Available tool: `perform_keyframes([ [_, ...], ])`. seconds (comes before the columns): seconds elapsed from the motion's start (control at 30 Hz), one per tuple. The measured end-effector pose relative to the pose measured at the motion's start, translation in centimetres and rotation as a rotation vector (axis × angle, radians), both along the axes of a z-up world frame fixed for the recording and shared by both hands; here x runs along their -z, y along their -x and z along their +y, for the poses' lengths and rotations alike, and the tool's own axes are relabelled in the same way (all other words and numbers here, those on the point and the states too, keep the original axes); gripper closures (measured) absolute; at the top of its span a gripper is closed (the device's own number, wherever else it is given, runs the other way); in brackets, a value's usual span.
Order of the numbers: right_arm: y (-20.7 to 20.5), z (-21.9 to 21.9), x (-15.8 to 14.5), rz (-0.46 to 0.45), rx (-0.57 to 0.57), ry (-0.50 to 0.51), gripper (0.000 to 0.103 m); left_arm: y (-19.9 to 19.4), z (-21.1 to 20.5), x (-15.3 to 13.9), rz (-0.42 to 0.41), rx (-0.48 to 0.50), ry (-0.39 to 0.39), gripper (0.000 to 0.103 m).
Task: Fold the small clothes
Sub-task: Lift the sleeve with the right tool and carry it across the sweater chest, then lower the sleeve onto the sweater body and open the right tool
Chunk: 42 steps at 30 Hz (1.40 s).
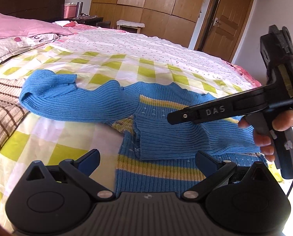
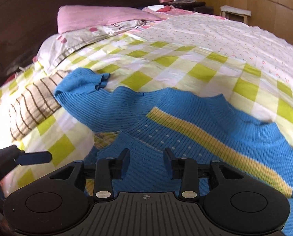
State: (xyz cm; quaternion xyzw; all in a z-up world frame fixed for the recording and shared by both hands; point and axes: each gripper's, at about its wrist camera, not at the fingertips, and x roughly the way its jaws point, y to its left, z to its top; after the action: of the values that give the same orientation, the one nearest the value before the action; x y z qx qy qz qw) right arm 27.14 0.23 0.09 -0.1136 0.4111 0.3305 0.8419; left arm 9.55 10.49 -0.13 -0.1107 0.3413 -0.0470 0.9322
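Your left claw (image 1: 147, 160) stands wide, empty, its fingers apart above the hem of the blue sweater (image 1: 156, 122), which lies spread on the bed (image 1: 111, 63). Your right claw (image 2: 146, 157) is narrower but parted, nothing pinched, hovering over the sweater's folded sleeve just ahead of its tips. Only the left view shows your right hand (image 1: 268, 133) gripping the handle, off to the left claw's right. Only the right view shows a left finger (image 2: 33, 158) low at its left. Beyond and left of both claws lies a brown striped cloth (image 2: 32, 110); farther ahead, a pink pillow (image 2: 99, 16).
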Motion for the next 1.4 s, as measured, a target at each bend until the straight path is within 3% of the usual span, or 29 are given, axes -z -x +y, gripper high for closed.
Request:
perform_keyframes([
  [0.17,-1.3,2.5,2.6,0.006,-0.108,0.138,0.062,-0.1,0.4,0.1,0.002,-0.011,-0.001,0.000],
  [0.33,-2.4,2.4,2.9,0.050,-0.094,0.104,0.061,-0.3,1.0,0.3,0.008,-0.024,0.011,0.000],
  [0.47,-1.6,2.8,2.5,0.070,-0.123,0.108,0.094,-0.4,1.0,0.4,0.011,-0.023,0.012,0.000],
  [0.5,-1.4,2.9,2.2,0.061,-0.123,0.111,0.094,-0.4,1.0,0.4,0.010,-0.022,0.011,0.000],
  [0.8,-3.3,1.0,-0.7,-0.047,0.074,0.016,0.096,-0.3,1.3,0.1,-0.001,-0.033,0.023,0.000],
  [0.93,-5.0,1.5,0.9,-0.057,0.129,0.042,0.096,-0.2,1.2,0.2,0.000,-0.030,0.014,0.000],
  [1.0,-5.0,1.9,1.8,-0.070,0.135,0.082,0.090,-0.2,1.1,0.1,-0.004,-0.028,0.009,0.000],
  [1.07,-4.7,1.6,1.9,-0.075,0.151,0.072,0.089,-0.1,1.1,0.1,-0.011,-0.029,0.001,0.000],
  [1.27,-1.4,-1.7,-0.8,-0.067,0.158,-0.079,0.086,-0.2,1.6,-0.1,-0.019,-0.046,0.009,0.000],
  [1.4,0.4,-2.1,1.0,-0.010,0.151,-0.056,0.082,-0.2,1.7,0.0,-0.020,-0.057,0.006,0.000],
])
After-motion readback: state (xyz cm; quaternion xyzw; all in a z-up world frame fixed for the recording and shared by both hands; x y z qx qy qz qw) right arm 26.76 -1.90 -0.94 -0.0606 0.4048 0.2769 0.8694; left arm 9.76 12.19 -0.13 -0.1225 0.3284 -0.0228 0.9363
